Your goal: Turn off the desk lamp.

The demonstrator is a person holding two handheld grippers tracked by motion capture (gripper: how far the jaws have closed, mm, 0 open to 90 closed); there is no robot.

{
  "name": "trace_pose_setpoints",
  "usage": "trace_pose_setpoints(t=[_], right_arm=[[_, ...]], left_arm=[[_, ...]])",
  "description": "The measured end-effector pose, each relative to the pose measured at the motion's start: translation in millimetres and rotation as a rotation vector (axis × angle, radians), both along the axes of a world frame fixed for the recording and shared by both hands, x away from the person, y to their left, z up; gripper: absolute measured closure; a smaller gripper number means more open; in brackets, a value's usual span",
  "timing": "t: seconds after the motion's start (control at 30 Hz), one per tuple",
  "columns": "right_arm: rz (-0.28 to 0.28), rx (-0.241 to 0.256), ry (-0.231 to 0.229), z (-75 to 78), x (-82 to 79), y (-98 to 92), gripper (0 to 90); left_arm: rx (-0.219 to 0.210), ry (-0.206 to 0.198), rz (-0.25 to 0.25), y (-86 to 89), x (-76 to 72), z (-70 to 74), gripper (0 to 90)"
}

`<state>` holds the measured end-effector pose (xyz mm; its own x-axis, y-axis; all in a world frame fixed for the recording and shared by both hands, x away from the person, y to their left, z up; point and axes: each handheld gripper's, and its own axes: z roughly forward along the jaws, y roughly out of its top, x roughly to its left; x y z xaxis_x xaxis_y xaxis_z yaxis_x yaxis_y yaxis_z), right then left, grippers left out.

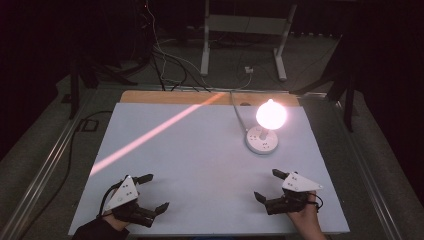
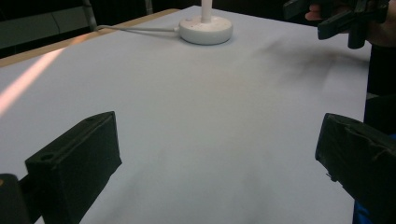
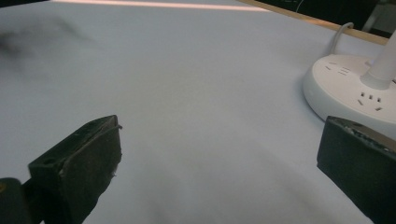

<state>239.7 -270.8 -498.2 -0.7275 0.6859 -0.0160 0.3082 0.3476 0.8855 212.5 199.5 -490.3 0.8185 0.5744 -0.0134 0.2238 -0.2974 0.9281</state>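
Dark room around a white table point(image 1: 200, 165) streaked by a pink band of light. Toward the far right, a lit round bulb point(image 1: 271, 114) stands plugged into a round white socket base point(image 1: 262, 140). Left gripper point(image 1: 151, 191) and right gripper point(image 1: 267, 184) hover near the front edge, jaws spread wide, grasping nothing. No containers visible; seemingly nothing has begun.
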Motion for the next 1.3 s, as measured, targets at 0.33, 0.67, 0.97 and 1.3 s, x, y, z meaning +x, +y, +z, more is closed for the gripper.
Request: trace_pose_setpoints(t=[0.33, 0.67, 0.97, 1.3], right_arm=[[0.018, -0.032, 0.016, -3.1, 2.0, 4.1, 0.0], [0.073, -0.028, 0.04, 2.9, -3.6, 13.6, 0.0], [0.106, 0.021, 0.027, 19.0, -5.1, 17.4, 0.0], [0.055, 0.049, -0.006, 35.3, 2.4, 9.9, 0.0]], left_arm=[[-0.002, -0.01, 0.026, 2.2, 3.1, -0.4, 0.6], [-0.017, -0.014, 0.01, 5.1, -4.0, 0.9, 0.6], [-0.032, -0.006, 0.007, 6.1, -2.9, 1.0, 0.6], [-0.029, -0.007, 0.006, 6.1, -3.3, 1.1, 0.6]])
